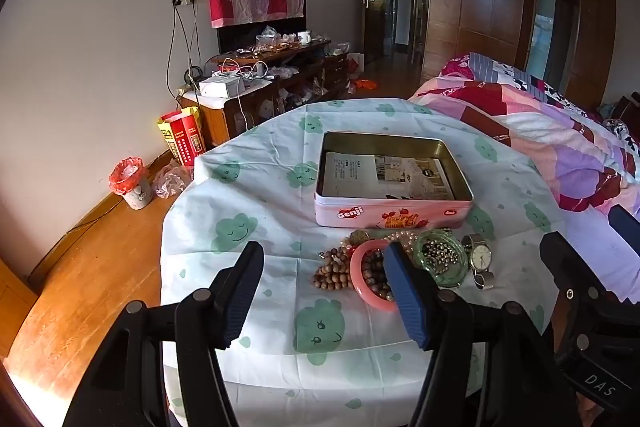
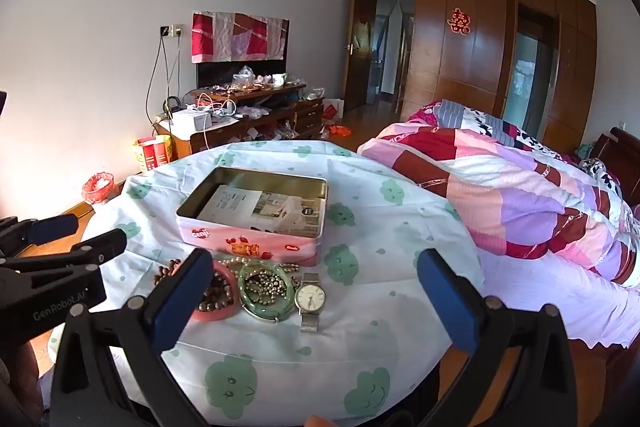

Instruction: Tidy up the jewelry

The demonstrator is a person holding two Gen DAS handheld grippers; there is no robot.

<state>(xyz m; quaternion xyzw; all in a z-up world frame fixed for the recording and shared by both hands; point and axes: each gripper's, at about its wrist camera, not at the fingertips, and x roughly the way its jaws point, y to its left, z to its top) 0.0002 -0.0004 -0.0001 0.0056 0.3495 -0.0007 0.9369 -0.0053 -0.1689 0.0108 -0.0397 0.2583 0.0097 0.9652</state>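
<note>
A pink open tin [image 1: 390,213] [image 2: 248,245] lined with printed paper sits mid-table. In front of it lies a jewelry heap: a pink bangle [image 1: 370,293] [image 2: 218,311], brown wooden beads [image 1: 332,271] [image 2: 164,271], a green bangle [image 1: 440,259] [image 2: 266,309] around a metal bead chain, pearls [image 1: 402,237], and a silver wristwatch [image 1: 480,259] [image 2: 310,299]. My left gripper [image 1: 322,297] is open and empty, hovering just left of the heap. My right gripper [image 2: 314,301] is open and empty, held above the watch and bangles.
The round table wears a white cloth with green clouds [image 1: 240,227] [image 2: 360,367]. A bed with a patchwork quilt [image 1: 560,139] [image 2: 520,195] adjoins on the right. A cluttered cabinet [image 1: 272,83], red bags [image 1: 182,137] and a bin [image 1: 132,183] stand by the left wall.
</note>
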